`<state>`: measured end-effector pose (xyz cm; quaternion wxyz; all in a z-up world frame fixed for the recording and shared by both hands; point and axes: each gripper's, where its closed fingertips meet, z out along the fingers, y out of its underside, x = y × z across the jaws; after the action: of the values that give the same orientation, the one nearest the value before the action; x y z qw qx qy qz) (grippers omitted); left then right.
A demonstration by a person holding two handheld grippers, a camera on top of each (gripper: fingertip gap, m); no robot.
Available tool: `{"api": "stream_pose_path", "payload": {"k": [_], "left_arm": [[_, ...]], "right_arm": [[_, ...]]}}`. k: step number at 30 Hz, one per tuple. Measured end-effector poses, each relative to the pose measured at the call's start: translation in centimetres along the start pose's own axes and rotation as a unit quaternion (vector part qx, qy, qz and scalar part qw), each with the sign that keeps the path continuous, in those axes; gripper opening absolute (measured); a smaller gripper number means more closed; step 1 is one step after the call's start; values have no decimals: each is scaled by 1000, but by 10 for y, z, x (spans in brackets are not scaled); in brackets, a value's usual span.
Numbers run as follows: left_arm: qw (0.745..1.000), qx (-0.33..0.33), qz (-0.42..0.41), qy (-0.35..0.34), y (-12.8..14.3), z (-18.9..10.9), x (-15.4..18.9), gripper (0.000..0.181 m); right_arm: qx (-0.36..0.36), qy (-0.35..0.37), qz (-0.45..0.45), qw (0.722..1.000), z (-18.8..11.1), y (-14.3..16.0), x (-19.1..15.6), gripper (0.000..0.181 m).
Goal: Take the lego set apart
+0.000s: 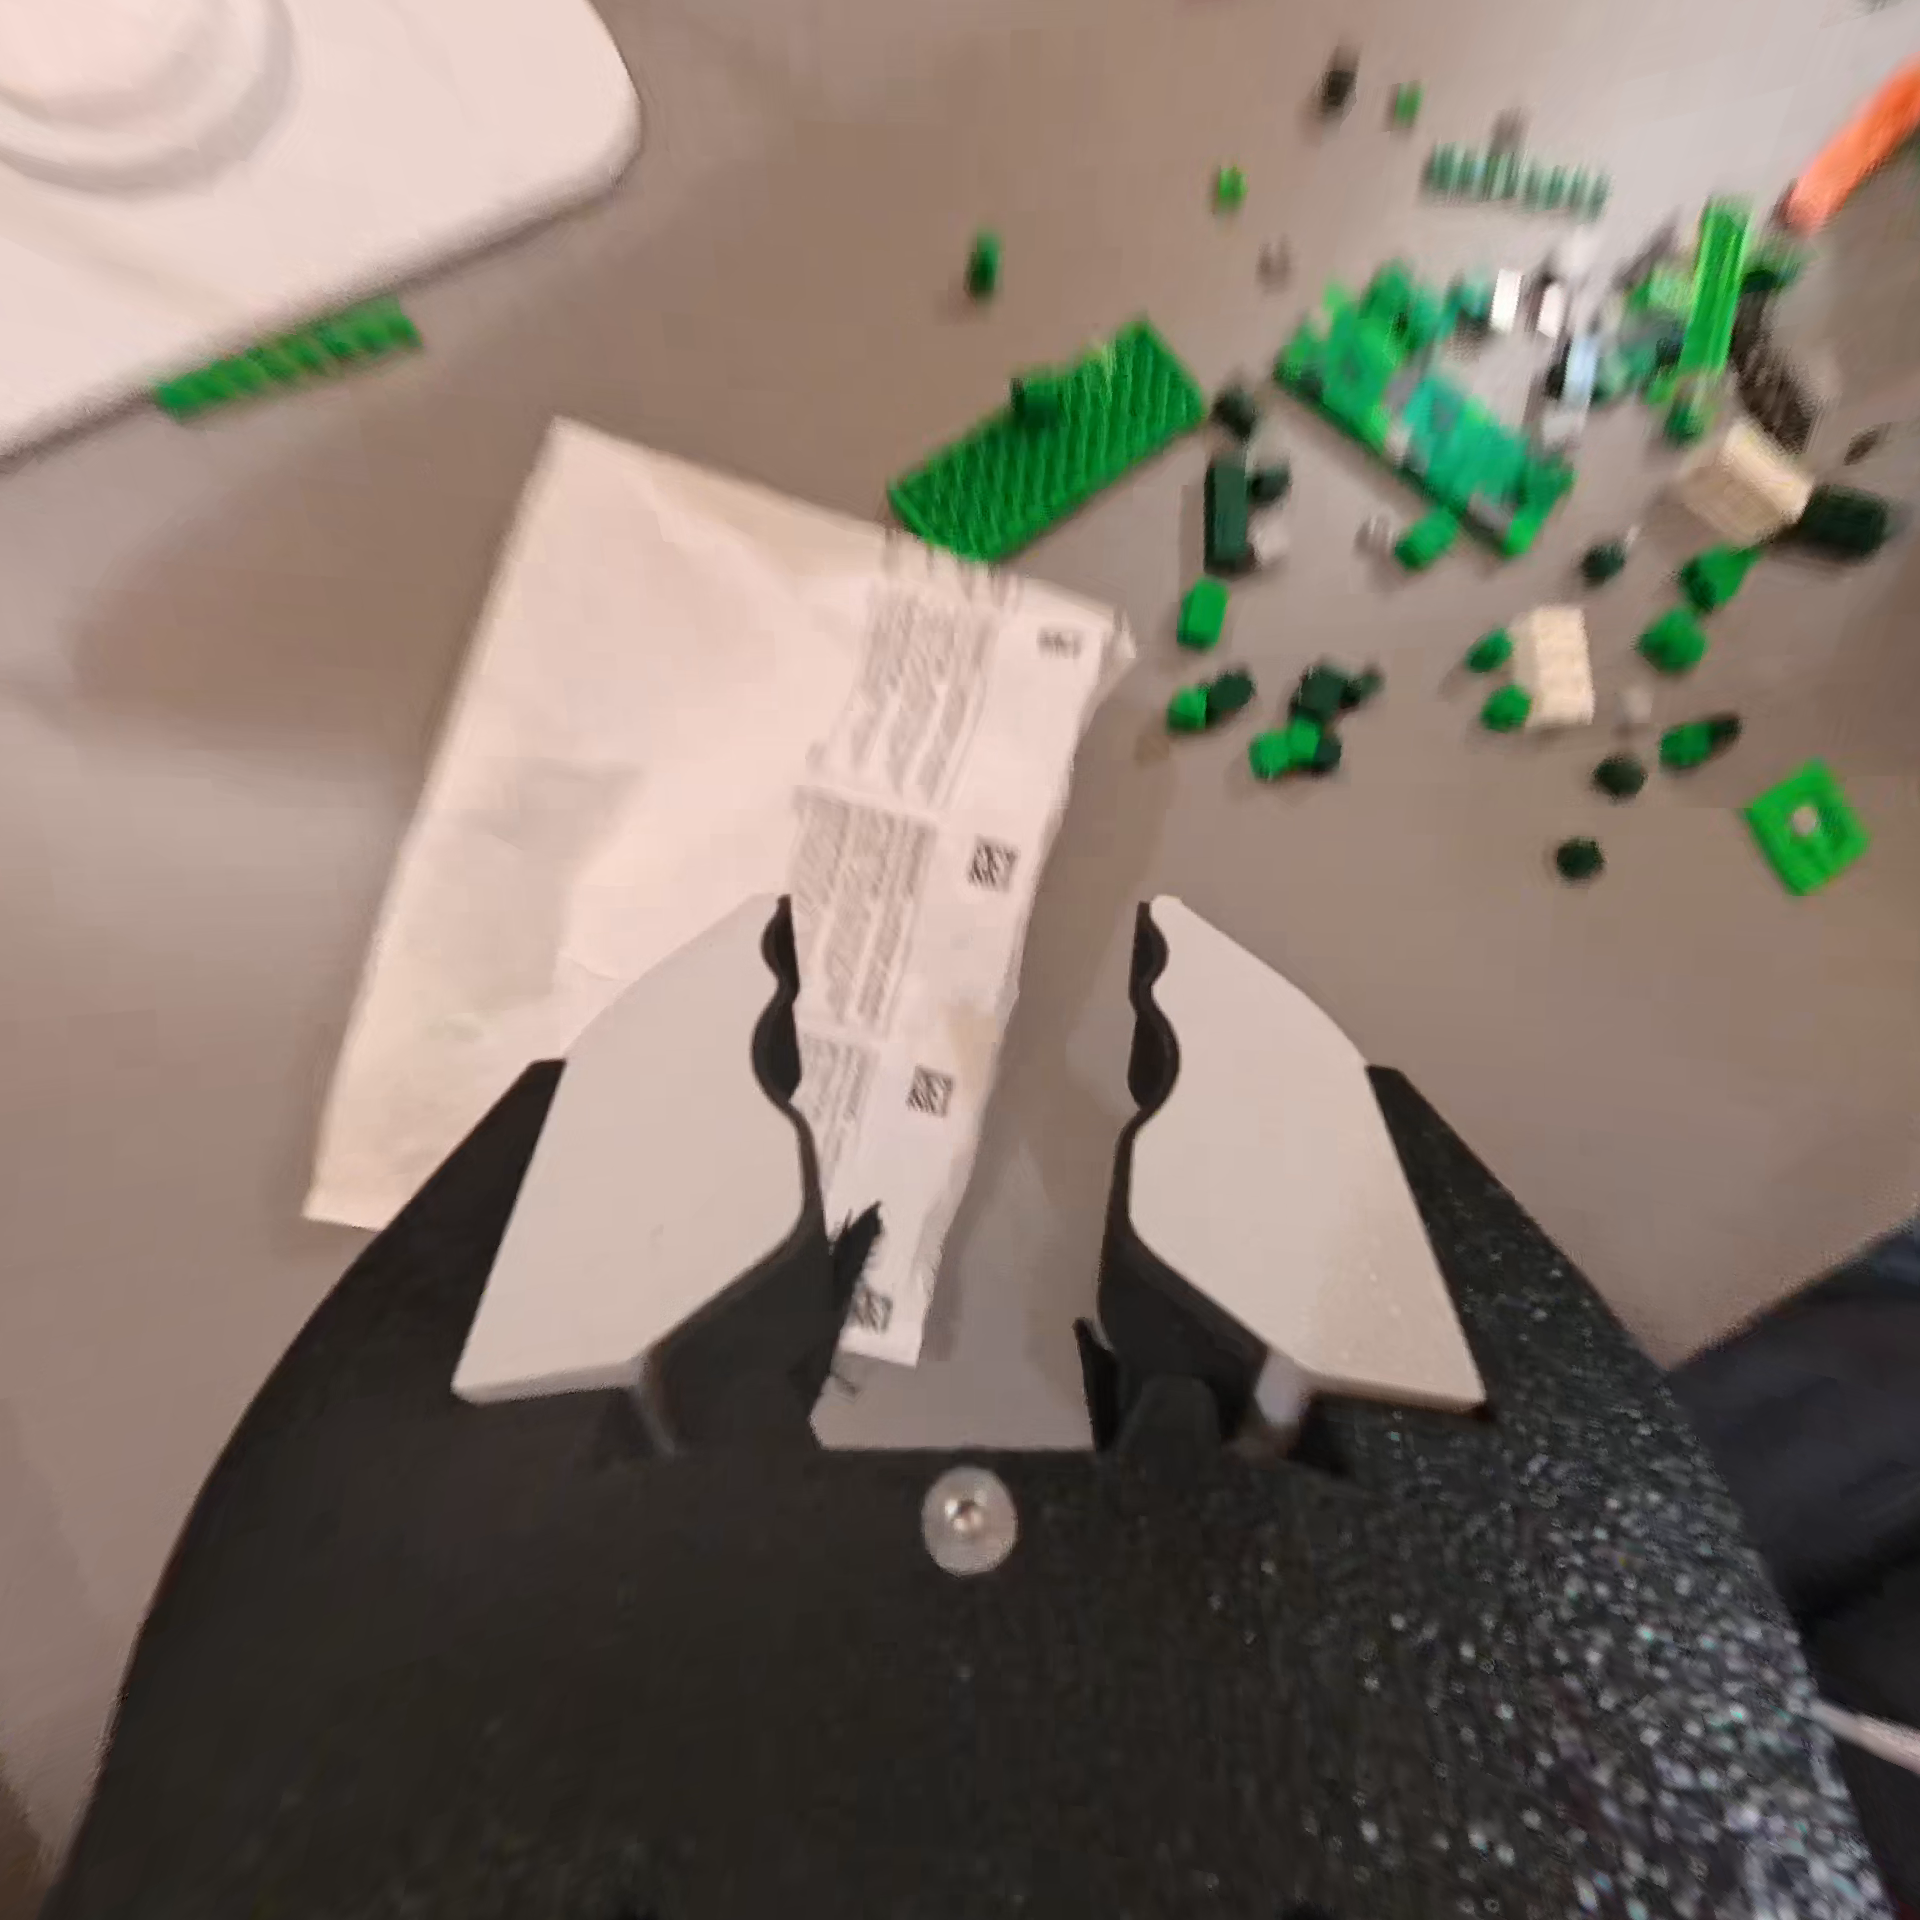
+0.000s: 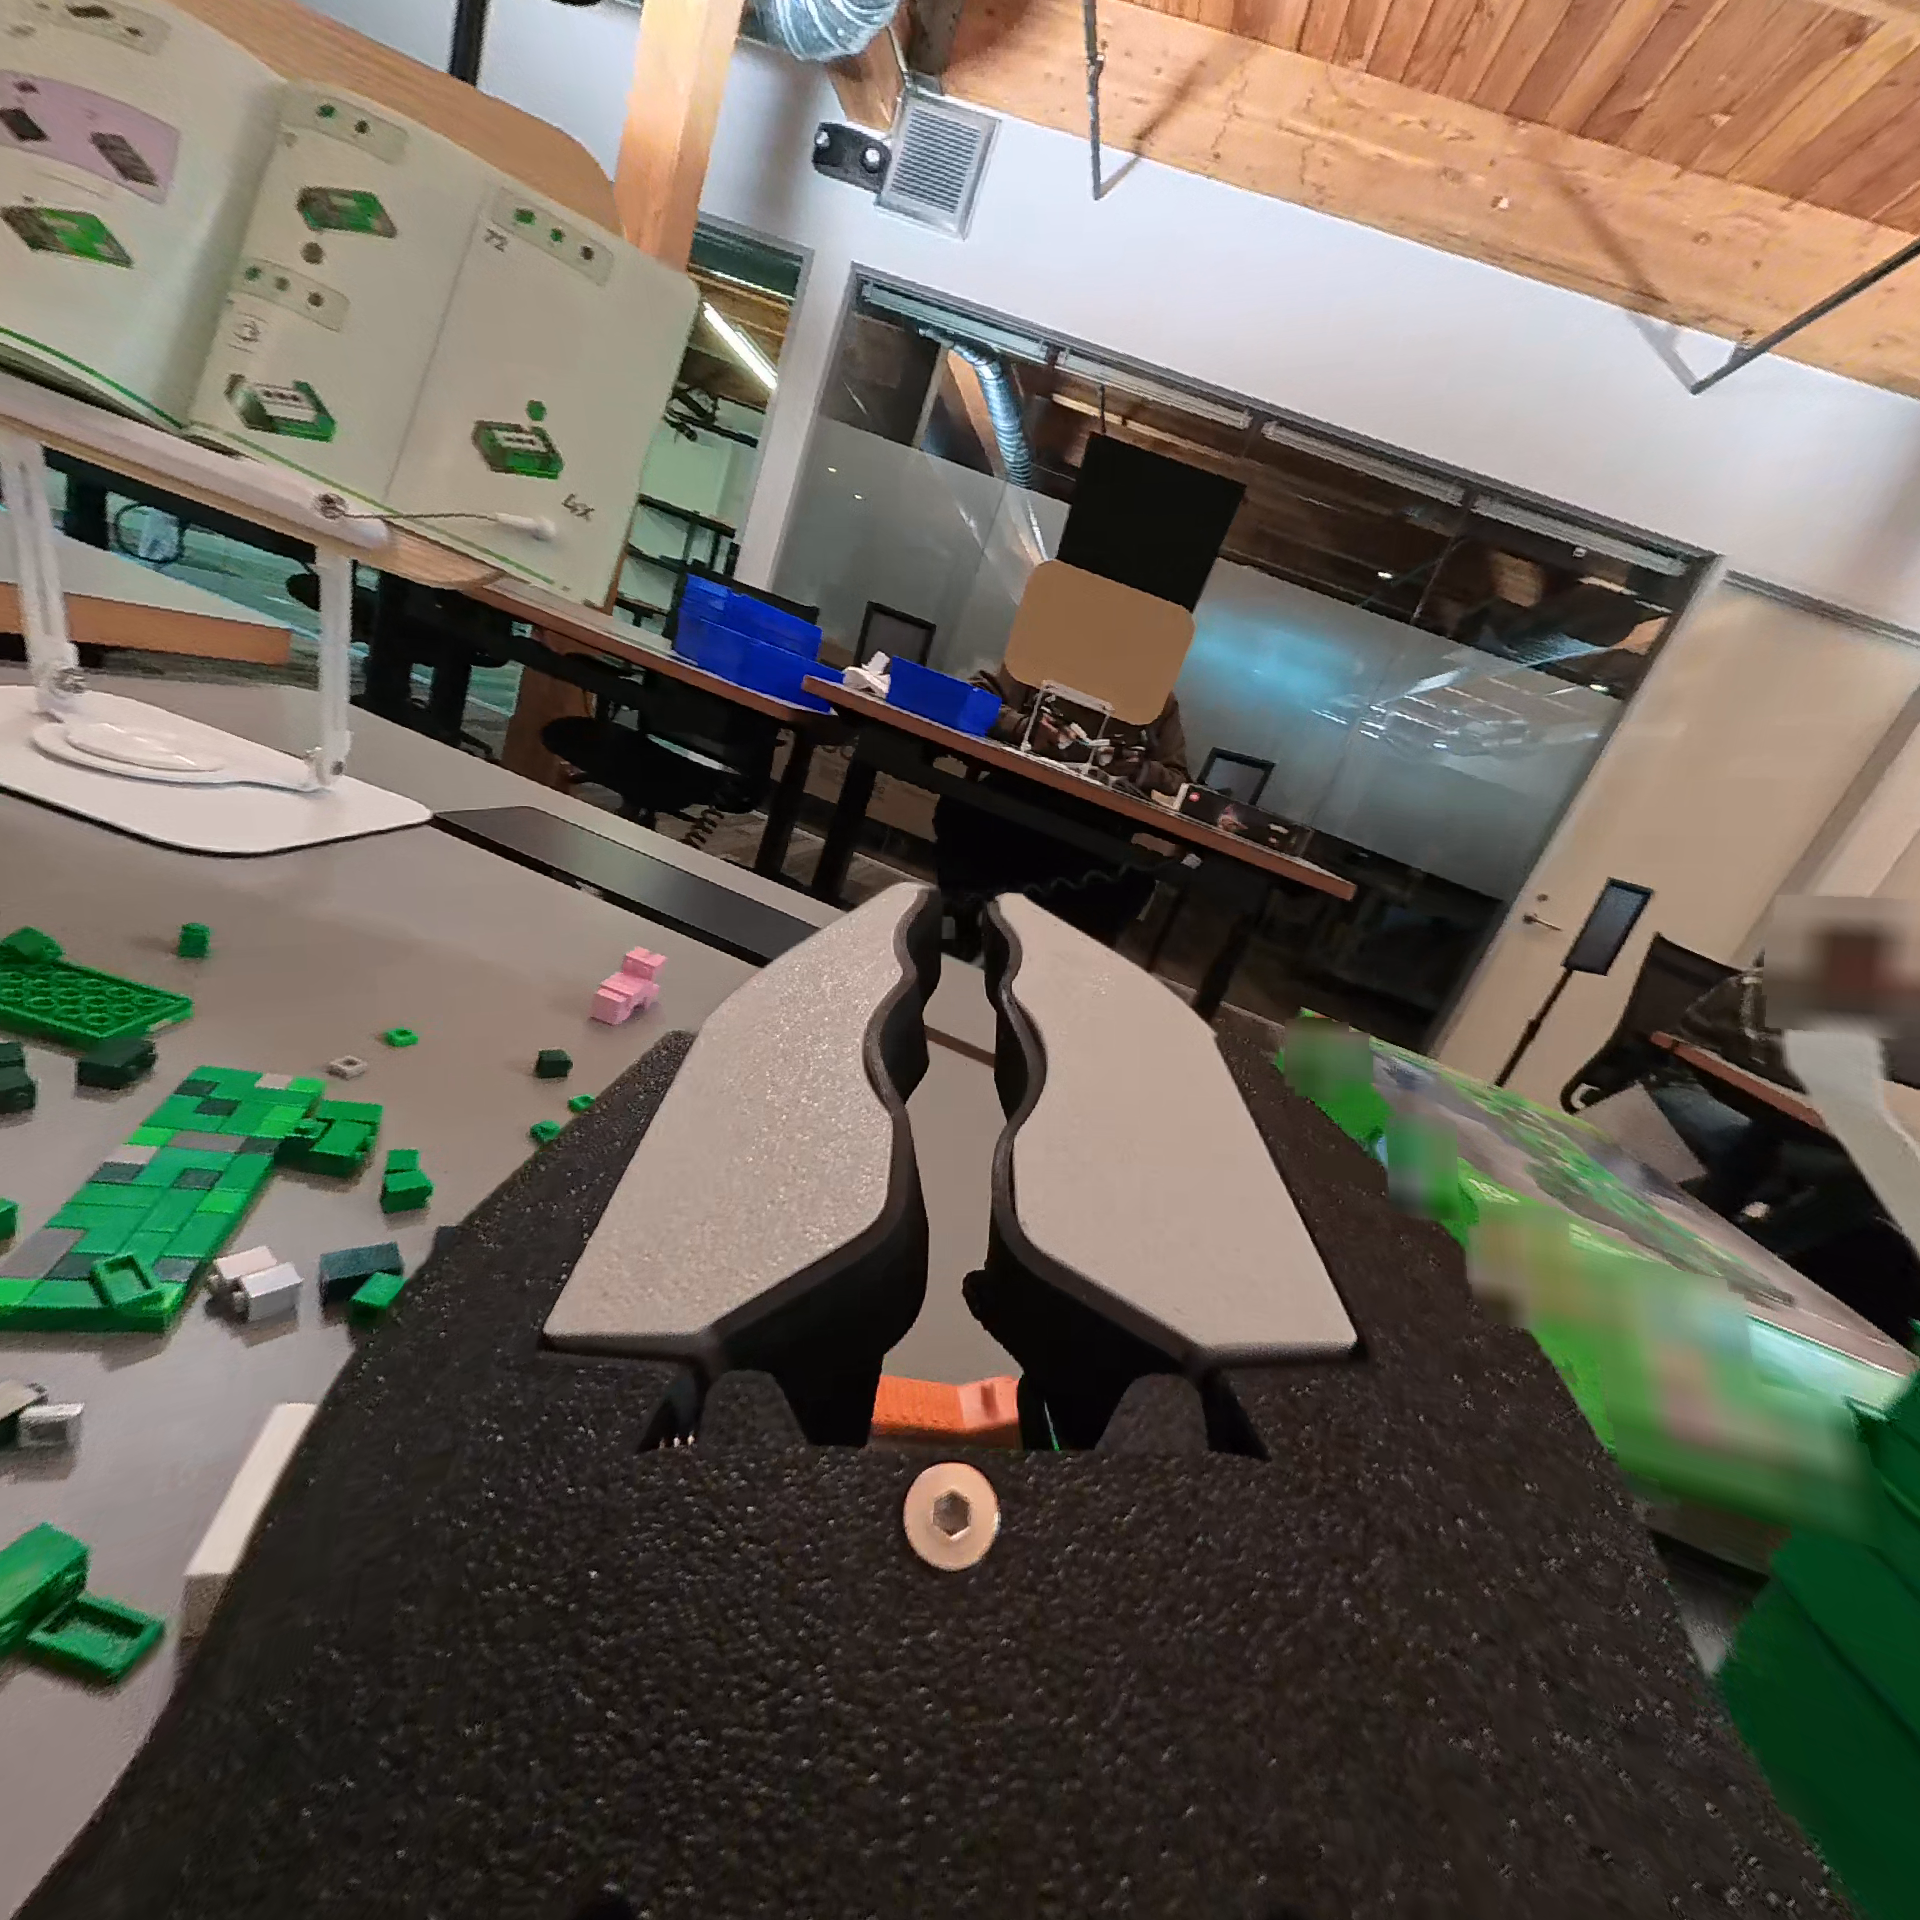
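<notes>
The lego set lies in pieces on a grey table. In the blurred left wrist view, a green studded plate (image 1: 1049, 447) and a partly built green slab (image 1: 1444, 405) sit at the upper right among several loose green and white bricks (image 1: 1548, 665). My left gripper (image 1: 966, 914) is open and empty above a white printed paper (image 1: 665, 790). In the right wrist view, the flat green slab (image 2: 177, 1174) and a green plate (image 2: 83, 997) lie at the left. My right gripper (image 2: 961, 909) is shut with only a thin slit, empty, raised and pointing out over the table's far edge.
A white stand base (image 1: 260, 177) holds an open instruction booklet (image 2: 312, 312); a long green brick (image 1: 291, 364) lies at its edge. A pink pig figure (image 2: 629, 987) stands mid-table. The set's box (image 2: 1621, 1247) and a green stack (image 2: 1829, 1683) are at the right. A person sits at a far desk. The left gripper's tips are roughly 40 cm from the right gripper's. My left gripper is the nearer one to the green studded plate (image 1: 1049, 447): about 15 cm, against 30 cm. The right tips stand about 20 cm off the partly built green slab (image 1: 1444, 405). My right wrist view (image 2: 230, 1183) looks at it from another angle.
</notes>
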<state>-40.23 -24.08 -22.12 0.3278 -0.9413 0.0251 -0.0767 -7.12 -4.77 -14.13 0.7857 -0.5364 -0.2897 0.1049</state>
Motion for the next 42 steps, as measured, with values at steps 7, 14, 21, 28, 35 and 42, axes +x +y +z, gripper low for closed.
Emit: {"api": "stream_pose_path", "payload": {"k": [7,14,21,28,35,42], "left_arm": [[953,285,-1,-101,-77,-67,-25,38],[907,390,35,-158,-94,-100,-29,0],[896,421,33,-141,-100,-104,-23,0],[873,470,43,-122,-110,-114,-9,0],[886,448,63,-103,-113,-97,3,0],[893,435,74,-86,-113,-91,8,0]], "right_arm": [[0,-50,-48,998,4,-1,-32,6],[2,-81,-61,995,6,0,-52,1],[2,-94,-20,995,6,3,-57,0],[-1,-136,17,991,6,10,-76,0],[3,-143,-13,990,6,11,-84,0],[-2,-153,-19,988,7,14,-89,0]]}}
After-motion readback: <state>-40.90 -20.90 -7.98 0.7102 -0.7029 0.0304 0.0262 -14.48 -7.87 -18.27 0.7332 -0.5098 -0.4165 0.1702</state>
